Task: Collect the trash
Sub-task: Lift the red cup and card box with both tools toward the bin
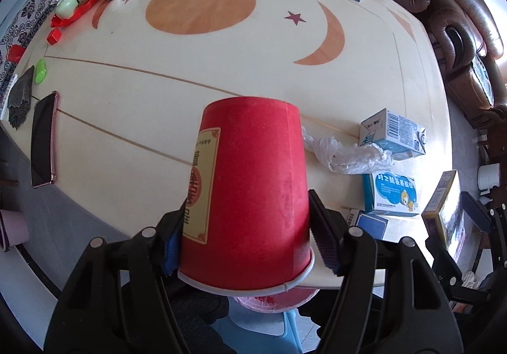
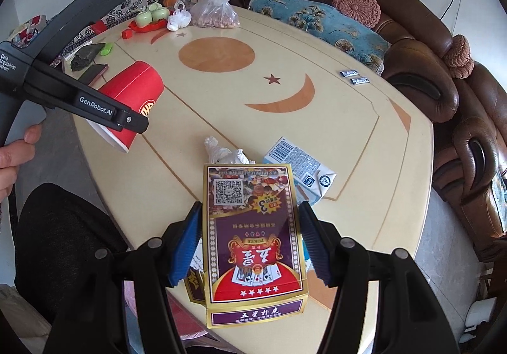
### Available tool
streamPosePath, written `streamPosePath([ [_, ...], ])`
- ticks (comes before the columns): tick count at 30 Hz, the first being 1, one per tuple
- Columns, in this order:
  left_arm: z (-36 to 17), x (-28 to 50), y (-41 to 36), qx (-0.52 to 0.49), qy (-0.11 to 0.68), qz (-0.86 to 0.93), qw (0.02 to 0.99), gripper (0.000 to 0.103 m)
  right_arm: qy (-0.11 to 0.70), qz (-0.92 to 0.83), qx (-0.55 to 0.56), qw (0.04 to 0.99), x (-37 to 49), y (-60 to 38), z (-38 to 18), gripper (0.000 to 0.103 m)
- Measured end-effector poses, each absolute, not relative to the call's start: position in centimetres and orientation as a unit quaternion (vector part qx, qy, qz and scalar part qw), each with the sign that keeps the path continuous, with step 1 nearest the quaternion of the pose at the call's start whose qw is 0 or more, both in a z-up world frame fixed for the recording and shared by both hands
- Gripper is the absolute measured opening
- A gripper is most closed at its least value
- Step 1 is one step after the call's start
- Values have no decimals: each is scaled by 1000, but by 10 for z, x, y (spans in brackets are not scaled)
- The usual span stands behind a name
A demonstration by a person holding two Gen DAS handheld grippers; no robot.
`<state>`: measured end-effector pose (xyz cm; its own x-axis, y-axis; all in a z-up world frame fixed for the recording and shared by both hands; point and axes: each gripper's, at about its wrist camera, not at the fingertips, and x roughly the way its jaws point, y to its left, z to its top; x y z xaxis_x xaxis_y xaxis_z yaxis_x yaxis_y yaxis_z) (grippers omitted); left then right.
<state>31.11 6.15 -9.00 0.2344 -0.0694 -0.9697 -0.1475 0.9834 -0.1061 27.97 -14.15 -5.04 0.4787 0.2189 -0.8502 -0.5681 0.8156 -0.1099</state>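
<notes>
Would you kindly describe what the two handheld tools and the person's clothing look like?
Both tools are black plastic with silver pivot pins and ribbed blue pads. The left tool carries white "GenRobot.AI" lettering on its side bar and a "Data Acquisition System" label on the body. The person wears dark knit trousers.

We find both views bright under soft, even daylight; its source is not visible. The table (image 1: 240, 75) carries a pale sheen, strongest toward its far edge, and only faint shadows. Focus is sharp centrally. Fisheye distortion bends the table's edges, and black vignetting fills all corners.
</notes>
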Motion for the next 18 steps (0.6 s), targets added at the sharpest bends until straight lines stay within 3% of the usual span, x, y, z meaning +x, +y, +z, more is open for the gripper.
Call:
streamPosePath([
  [18,-34,225,50,-31,569,-26,821,66,398,217,-188,872,181,-140,16,59],
])
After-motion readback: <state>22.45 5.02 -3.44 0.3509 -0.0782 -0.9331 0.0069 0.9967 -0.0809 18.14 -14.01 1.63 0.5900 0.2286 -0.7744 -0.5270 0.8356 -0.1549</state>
